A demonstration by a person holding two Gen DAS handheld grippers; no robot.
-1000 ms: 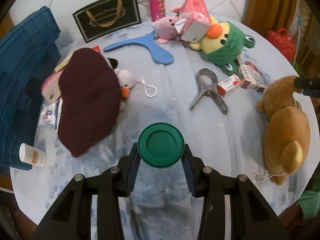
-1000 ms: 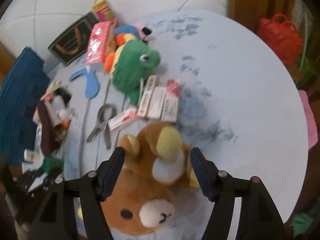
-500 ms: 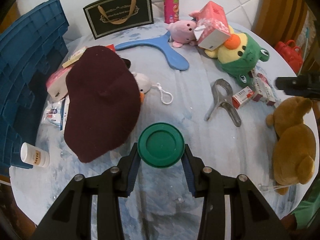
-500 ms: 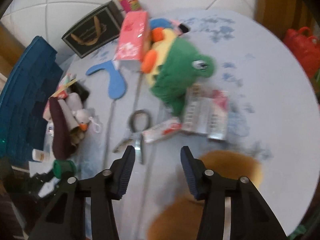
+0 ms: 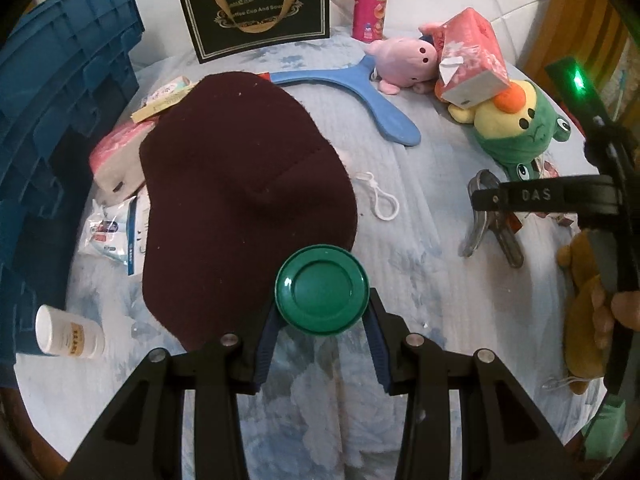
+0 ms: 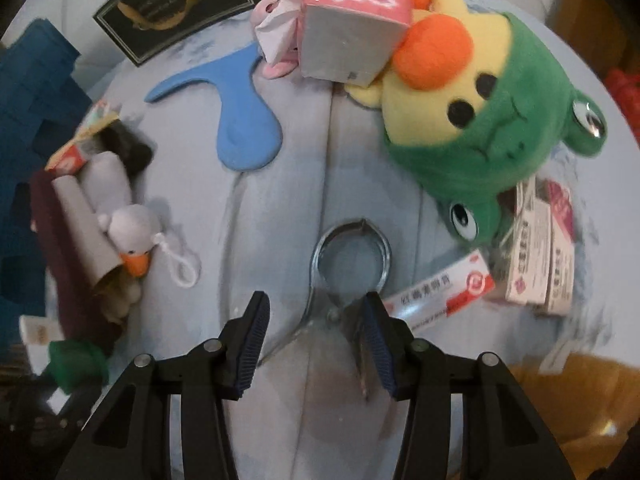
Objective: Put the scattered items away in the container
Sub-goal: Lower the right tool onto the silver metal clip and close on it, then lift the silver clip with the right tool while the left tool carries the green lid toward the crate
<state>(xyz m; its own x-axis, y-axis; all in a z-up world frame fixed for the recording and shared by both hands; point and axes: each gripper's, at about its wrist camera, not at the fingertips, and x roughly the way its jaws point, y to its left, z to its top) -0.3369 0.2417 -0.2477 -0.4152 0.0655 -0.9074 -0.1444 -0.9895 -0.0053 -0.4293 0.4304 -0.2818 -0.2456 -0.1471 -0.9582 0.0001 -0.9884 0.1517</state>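
Observation:
My left gripper (image 5: 322, 308) is shut on a jar with a green lid (image 5: 322, 290), held above the tablecloth beside a maroon beanie (image 5: 240, 184). The blue crate (image 5: 60, 80) stands at the table's left edge. My right gripper (image 6: 314, 320) points down and is open just over a metal clamp (image 6: 352, 256). The clamp's handles lie between the fingers, close to the right fingertip (image 6: 374, 320); the pads do not press on it. In the left wrist view the clamp (image 5: 492, 224) shows under the right tool, held by a hand (image 5: 616, 312).
Scattered around are a frog-hooded plush (image 6: 480, 120), pink tissue pack (image 6: 352, 12), blue boomerang (image 6: 240, 120), medicine boxes (image 6: 440, 292), goose keychain (image 6: 132, 232), pink pig plush (image 5: 404, 60), white bottle (image 5: 68, 336) and brown bear (image 5: 580, 312). A black gift bag (image 5: 256, 12) stands at the back.
My right gripper left the brown bear, narrowed its jaws and swept across and down to the metal clamp. My left gripper carried the green-lidded jar leftward, nearer the crate.

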